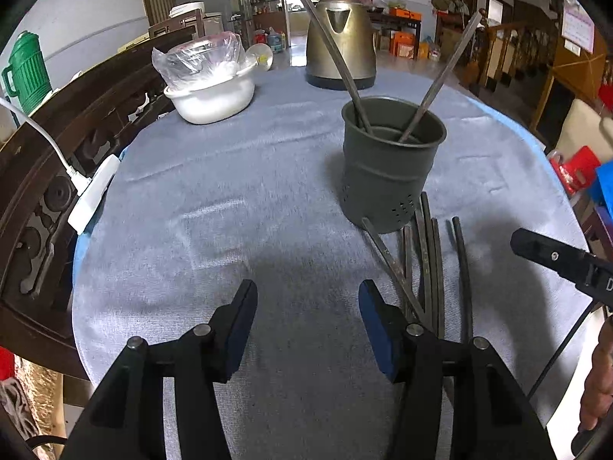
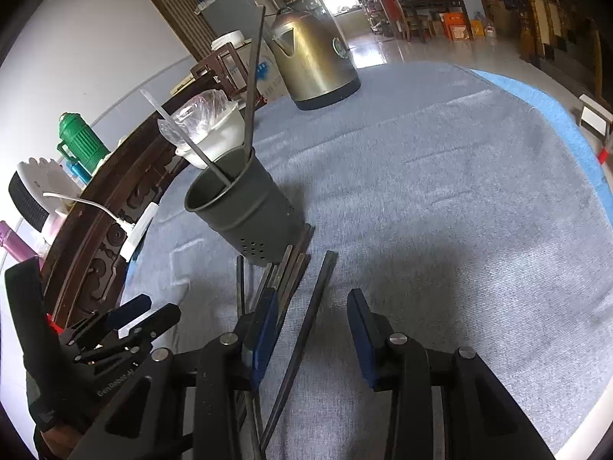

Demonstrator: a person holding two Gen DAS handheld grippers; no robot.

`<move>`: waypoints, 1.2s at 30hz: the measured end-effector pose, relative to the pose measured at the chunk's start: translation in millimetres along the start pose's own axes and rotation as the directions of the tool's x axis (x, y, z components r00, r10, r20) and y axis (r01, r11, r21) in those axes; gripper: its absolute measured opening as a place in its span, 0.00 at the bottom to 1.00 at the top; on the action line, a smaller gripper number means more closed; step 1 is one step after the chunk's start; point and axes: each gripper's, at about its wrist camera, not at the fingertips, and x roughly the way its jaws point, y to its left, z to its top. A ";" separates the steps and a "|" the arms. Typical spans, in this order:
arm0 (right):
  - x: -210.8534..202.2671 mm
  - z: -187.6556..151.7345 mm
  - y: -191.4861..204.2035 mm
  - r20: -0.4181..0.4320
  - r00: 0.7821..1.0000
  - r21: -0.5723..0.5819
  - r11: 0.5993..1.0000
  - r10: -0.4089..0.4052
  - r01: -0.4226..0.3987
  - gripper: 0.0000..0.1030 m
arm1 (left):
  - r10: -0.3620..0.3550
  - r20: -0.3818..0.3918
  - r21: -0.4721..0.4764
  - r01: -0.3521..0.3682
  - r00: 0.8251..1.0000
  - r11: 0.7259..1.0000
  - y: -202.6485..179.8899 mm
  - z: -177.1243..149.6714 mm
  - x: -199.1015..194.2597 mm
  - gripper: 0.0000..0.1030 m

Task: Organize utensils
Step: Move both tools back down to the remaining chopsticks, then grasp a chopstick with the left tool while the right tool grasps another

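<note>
Between right gripper (image 2: pixel 312 329) pads: one dark chopstick (image 2: pixel 306 314), lying on cloth (image 2: pixel 440 199), running from under the tool toward the holder; pads apart, neither seen pressing on it. Jaws at moderate gap, pointed down at the table. Just left of the left pad (image 2: pixel 264 329): remaining loose chopsticks (image 2: pixel 285 280) in a fanned bundle, far ends touching or nearly touching the holder base. Just beyond the bundle: grey holder (image 2: pixel 245 211), perforated near the bottom, upright on the cloth, two chopsticks (image 2: pixel 251 88) standing inside and leaning apart.

Between left gripper (image 1: pixel 306 318) pads: bare cloth only; jaws roughly half apart, nothing held. Immediately right of its right pad (image 1: pixel 377 329): same bundle, some ends hidden behind that finger. Ahead and right of the tool: holder. Far right edge of left view: right gripper's black finger and part of a hand (image 1: pixel 597 375).

Beyond the holder: metal kettle (image 1: pixel 341 38). Ahead left of the left gripper: white bowl (image 1: pixel 212 96) with a plastic bag in it. Left table edge: white power strip (image 1: pixel 94 191), cable plugged in.
</note>
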 end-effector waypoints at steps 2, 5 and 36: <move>1.1 0.3 0.2 0.001 1.000 -0.003 1.000 -0.002 0.002 0.40 | 0.003 -0.004 0.004 -0.003 1.000 1.000 -1.7 0.2 2.0 0.54; 3.2 1.0 -0.4 -0.004 1.000 0.000 1.000 -0.002 0.002 0.40 | 0.017 -0.011 0.016 -0.017 1.000 1.000 -4.5 0.6 4.6 0.54; 36.0 0.1 -0.3 -0.091 0.995 0.000 0.999 -0.032 0.032 0.40 | 0.036 -0.055 0.048 -0.034 0.998 0.998 -10.0 6.6 28.0 0.54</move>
